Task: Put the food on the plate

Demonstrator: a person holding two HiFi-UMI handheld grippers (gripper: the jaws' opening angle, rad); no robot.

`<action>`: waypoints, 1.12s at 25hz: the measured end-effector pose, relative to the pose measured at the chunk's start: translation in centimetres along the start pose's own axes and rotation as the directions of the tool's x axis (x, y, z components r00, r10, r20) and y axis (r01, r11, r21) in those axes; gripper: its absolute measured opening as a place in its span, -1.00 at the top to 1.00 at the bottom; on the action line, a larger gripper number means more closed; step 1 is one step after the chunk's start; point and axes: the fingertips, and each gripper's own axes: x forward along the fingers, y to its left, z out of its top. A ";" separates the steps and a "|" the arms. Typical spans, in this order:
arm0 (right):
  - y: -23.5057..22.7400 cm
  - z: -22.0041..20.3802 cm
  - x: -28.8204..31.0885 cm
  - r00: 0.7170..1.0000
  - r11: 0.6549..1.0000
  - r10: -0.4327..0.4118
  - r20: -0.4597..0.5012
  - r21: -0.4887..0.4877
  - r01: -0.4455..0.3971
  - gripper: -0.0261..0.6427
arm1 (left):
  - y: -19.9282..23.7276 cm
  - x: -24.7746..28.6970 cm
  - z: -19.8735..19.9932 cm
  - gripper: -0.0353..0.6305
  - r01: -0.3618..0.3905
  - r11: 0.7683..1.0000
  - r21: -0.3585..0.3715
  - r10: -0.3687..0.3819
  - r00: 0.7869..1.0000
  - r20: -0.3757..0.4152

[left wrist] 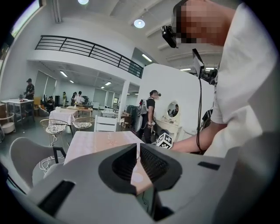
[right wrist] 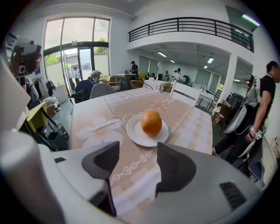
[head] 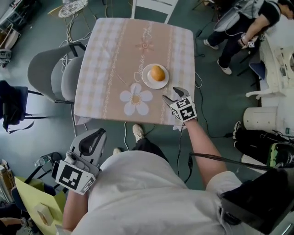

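An orange fruit (head: 157,73) sits on a small white plate (head: 148,81) right of centre on the table with the flowered pink cloth (head: 115,55). My right gripper (head: 171,93) hovers over the table's near right edge, just short of the plate, open with nothing between its jaws. In the right gripper view the orange (right wrist: 151,122) and plate (right wrist: 133,131) lie straight ahead of the right gripper (right wrist: 138,155). My left gripper (head: 89,144) hangs low by my left side, off the table, shut and empty. Seen in its own view, the left gripper (left wrist: 138,151) points at the table (left wrist: 96,142).
Two grey chairs (head: 50,73) stand at the table's left side and a white chair (head: 154,7) at its far side. A person (head: 248,27) sits at the upper right by white furniture (head: 275,59). Cables trail on the floor near the table legs.
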 end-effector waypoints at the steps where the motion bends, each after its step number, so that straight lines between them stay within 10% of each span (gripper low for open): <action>1: 0.9 -0.2 -1.0 1.000 1.000 -0.011 0.006 0.008 0.011 0.10 | -0.2 -0.4 -0.1 0.86 0.020 1.000 0.009 -0.020 1.000 0.002; 9: 9.2 -1.0 -8.6 0.993 0.992 -0.097 0.072 0.084 0.091 0.79 | -1.7 -4.9 -1.2 0.86 0.163 0.985 0.047 -0.164 0.986 0.016; 28: 31.8 4.5 -22.1 0.945 0.999 -0.048 0.324 0.032 0.040 0.89 | -6.0 -14.3 -7.1 0.86 0.327 0.943 0.056 -0.329 0.944 0.025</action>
